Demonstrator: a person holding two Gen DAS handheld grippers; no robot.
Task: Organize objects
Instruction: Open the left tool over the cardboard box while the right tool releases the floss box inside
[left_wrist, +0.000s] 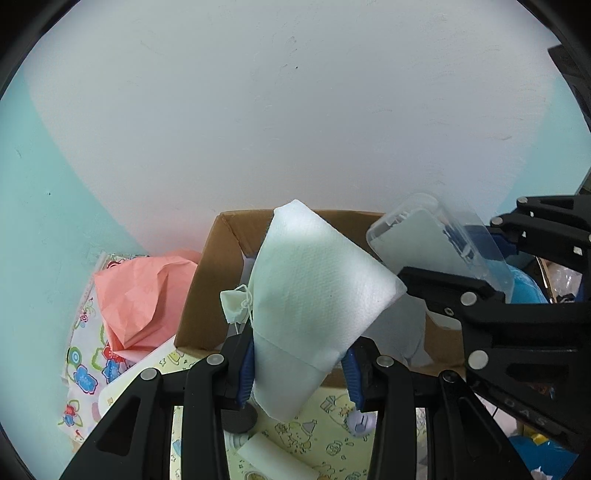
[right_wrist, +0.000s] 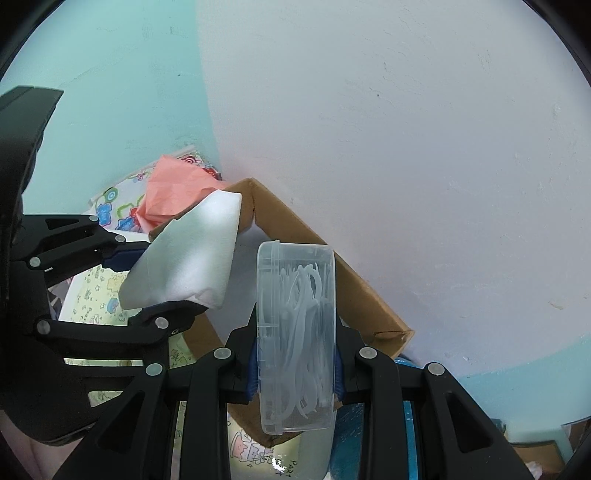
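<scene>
Gripping one white cloth (left_wrist: 317, 291), left tongs (left_wrist: 301, 363); right tongs (right_wrist: 295, 373) clamp one clear box (right_wrist: 297, 332).

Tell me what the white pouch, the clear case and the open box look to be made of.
White pouch: soft non-woven fabric, matte, judging by its dimpled weave, stitched seam and drawstring.
Clear case: hard plastic, glossy and see-through; thin white plastic picks show inside, and it has a moulded rim.
Open box: brown cardboard, dull, with raw folded edges.
</scene>
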